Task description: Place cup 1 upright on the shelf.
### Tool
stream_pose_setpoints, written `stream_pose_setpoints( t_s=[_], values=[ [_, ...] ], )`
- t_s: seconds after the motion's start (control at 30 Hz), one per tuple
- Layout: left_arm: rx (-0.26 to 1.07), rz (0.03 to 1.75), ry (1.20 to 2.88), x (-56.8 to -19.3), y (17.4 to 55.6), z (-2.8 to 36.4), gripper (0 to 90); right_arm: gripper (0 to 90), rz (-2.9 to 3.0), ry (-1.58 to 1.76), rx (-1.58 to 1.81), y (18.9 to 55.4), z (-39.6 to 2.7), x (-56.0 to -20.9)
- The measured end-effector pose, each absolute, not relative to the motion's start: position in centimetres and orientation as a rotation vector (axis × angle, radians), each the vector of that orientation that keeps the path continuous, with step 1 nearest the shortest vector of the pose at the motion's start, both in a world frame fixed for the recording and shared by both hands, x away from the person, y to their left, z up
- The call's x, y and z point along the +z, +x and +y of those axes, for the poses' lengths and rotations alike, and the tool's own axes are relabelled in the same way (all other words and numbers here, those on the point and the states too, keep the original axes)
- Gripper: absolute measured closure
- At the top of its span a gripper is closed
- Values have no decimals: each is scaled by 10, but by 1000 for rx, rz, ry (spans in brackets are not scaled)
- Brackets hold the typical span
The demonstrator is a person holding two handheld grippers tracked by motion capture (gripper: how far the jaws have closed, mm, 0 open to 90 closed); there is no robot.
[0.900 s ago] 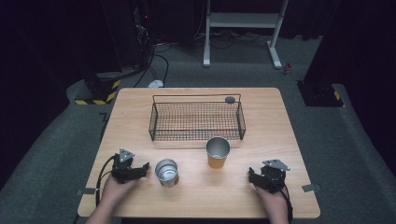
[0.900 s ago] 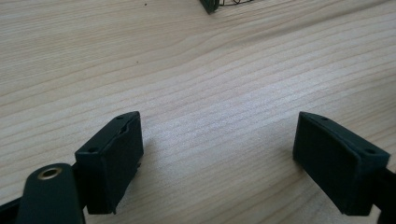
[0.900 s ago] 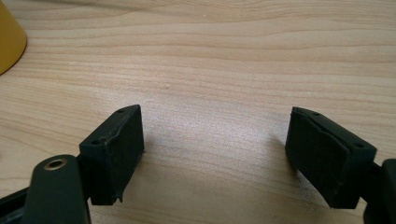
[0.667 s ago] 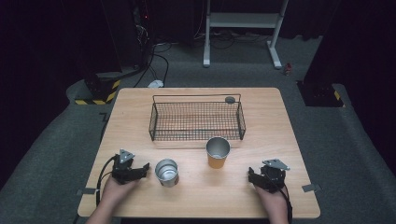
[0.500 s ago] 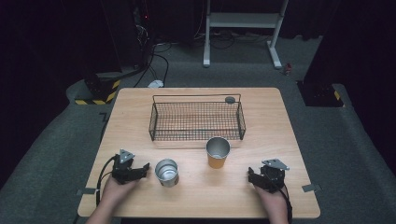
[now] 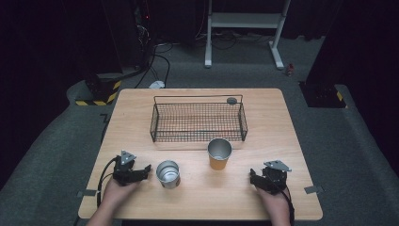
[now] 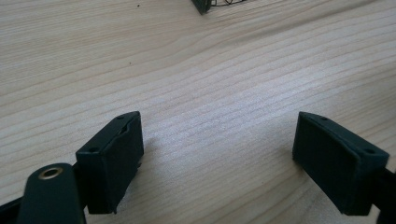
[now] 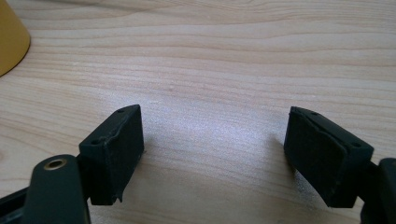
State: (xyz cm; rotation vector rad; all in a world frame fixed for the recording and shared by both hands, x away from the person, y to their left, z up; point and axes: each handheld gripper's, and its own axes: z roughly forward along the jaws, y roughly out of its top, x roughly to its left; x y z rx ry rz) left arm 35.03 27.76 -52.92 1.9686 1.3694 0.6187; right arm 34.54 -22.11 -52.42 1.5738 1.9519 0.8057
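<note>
Still resting 2 wide-open, empty hand-held grippers, left [image 6: 141,170] and right [image 6: 254,179], unmoved on the light wooden bench [image 6: 282,122], leaving nothing begun yet.

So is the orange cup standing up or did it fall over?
Standing up. In the high view the orange cup sits on its base on the table, its round open mouth facing up.

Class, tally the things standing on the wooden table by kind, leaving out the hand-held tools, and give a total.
Cups: 2, one silver metal cup and one orange cup with a silver inside.
Black wire baskets: 1.
Small dark round objects by the basket's far corner: 1.
Total: 4.
</note>
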Motion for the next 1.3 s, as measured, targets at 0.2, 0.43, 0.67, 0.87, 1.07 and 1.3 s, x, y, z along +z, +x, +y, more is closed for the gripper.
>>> stream_pose_setpoints(
  t_s=[0.2, 0.43, 0.67, 0.87, 1.07, 1.3],
  values=[
    [610, 1375, 1963, -529, 350, 277, 169, 252, 1952, 1563, 818, 345, -221, -524],
    [608, 1367, 1964, -529, 350, 277, 174, 329, 1944, 1476, 861, 339, -219, -522],
    [607, 1363, 1964, -529, 350, 276, 177, 372, 1944, 1420, 945, 337, -216, -518],
    [609, 1357, 1968, -529, 350, 276, 180, 389, 1930, 1348, 993, 331, -209, -510],
    [613, 1364, 1964, -529, 350, 275, 183, 405, 1939, 1285, 1022, 327, -200, -505],
    [612, 1370, 1959, -529, 347, 275, 185, 395, 1958, 1241, 1128, 327, -187, -495]
  ],
)
